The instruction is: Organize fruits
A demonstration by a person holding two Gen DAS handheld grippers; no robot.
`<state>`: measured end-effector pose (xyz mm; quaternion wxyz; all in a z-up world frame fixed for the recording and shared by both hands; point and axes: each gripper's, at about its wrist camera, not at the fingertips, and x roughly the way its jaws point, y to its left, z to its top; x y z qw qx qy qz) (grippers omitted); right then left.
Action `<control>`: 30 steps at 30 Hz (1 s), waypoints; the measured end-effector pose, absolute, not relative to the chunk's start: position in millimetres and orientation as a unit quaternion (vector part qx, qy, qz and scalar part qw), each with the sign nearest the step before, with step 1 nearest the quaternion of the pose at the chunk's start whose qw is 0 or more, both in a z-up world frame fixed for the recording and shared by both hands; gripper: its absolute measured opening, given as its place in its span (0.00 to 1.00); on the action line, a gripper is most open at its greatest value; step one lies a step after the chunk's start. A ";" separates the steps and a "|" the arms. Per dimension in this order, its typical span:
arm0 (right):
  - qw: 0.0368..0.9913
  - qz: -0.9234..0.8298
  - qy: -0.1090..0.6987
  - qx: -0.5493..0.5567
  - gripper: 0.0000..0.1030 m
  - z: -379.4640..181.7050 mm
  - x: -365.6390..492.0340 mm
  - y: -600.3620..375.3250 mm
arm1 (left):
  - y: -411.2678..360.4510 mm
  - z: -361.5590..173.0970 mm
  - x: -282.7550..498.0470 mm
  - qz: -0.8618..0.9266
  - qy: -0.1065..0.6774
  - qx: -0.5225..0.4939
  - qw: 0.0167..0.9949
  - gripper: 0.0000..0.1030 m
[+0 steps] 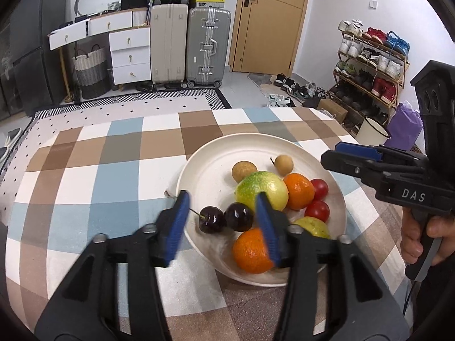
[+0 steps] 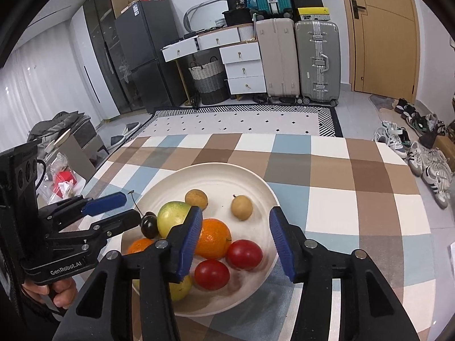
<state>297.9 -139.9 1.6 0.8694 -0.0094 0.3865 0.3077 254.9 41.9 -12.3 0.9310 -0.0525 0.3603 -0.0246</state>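
Observation:
A white plate [image 1: 199, 164] [image 2: 227, 179] on the checked tablecloth holds the fruit. Two dark cherries [image 1: 212, 219] lie at its near left, just below and between the pads of my open left gripper [image 1: 222, 199]; nothing is gripped. Behind them sit a green-yellow fruit [image 1: 261, 190], two oranges [image 1: 298, 191], two red tomatoes [image 1: 317, 210] and two brown longans [image 1: 244, 172]. My right gripper [image 2: 235, 211] hangs open above the tomatoes [image 2: 244, 254] and an orange [image 2: 213, 238], holding nothing. Each gripper also shows in the other's view: right gripper [image 1: 330, 153], left gripper [image 2: 132, 207].
The table [image 1: 85, 170] has bare cloth left of and behind the plate. Beyond it lie a patterned rug [image 2: 241, 119], suitcases [image 1: 209, 48], white drawers [image 1: 129, 54] and a shoe rack [image 1: 372, 65]. A hand [image 1: 421, 236] holds the right gripper's handle.

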 end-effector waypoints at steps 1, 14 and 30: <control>0.869 0.310 0.386 -0.012 0.57 2.8 296.6 -139.2 | 43.1 -10.6 253.1 -0.021 0.358 -0.052 0.932 0.62; 0.879 0.318 0.354 -0.022 0.99 15.5 262.1 -148.7 | 42.2 6.7 208.6 -0.012 0.311 -0.052 0.949 0.99; 0.888 0.339 0.310 -0.011 1.00 10.4 194.2 -181.6 | 29.3 7.0 138.4 -0.006 0.280 -0.052 0.958 0.99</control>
